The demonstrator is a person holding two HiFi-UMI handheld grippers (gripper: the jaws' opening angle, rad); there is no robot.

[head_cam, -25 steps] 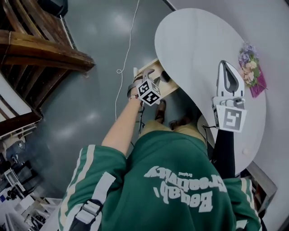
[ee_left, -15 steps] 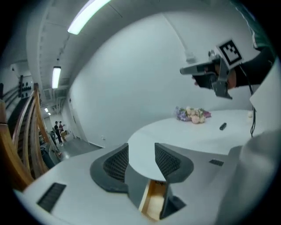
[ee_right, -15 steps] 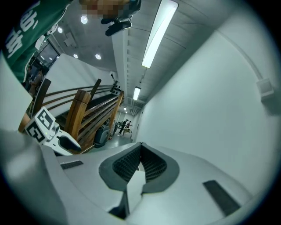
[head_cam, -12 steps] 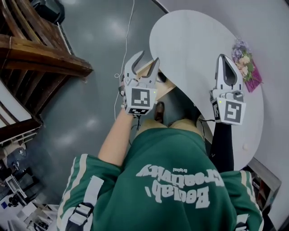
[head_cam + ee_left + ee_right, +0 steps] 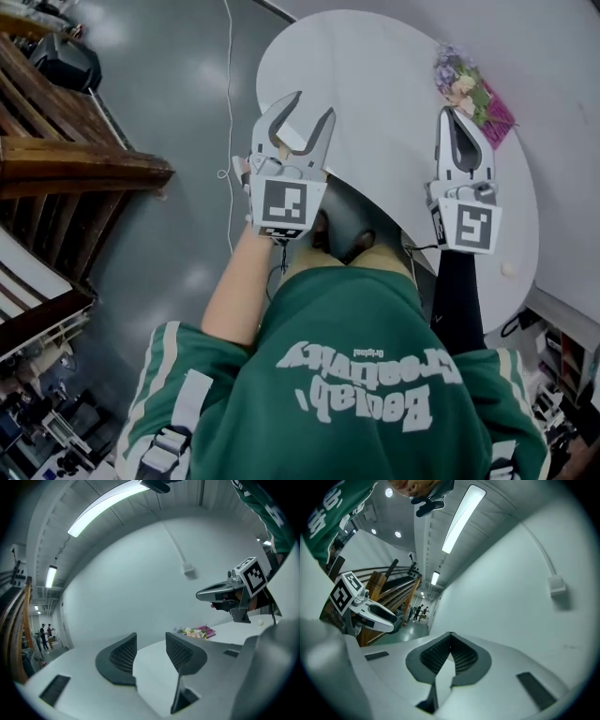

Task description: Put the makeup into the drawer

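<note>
- Nearest the camera, the person's green top (image 5: 356, 375) carries white lettering. It shows upside down and is too distorted to read with confidence.
- The left gripper (image 5: 312, 107) is held out level over the near edge of the table. Its jaws have just been opening and now stand apart, with nothing between them.
- The right gripper (image 5: 455, 117) is held level beside it, over the table. Its jaws are pressed together on nothing.
- Each gripper's cube shows black-and-white square patterns only, with no words.
- The white rounded table (image 5: 375, 75) lies under and ahead of both grippers, and its top looks bare around them.
- A small pale round thing (image 5: 509, 270) sits behind and to the right of the right gripper. It is too small to identify.
- A bunch of flowers (image 5: 461, 82) with pink wrapping lies just ahead of the right gripper's tips.
- No makeup shows in any view, and no drawer can be seen.
- With both grippers empty, the makeup is probably already put away. Whether the drawer stands open or closed cannot be told.
- No brand name or label is readable anywhere.
</note>
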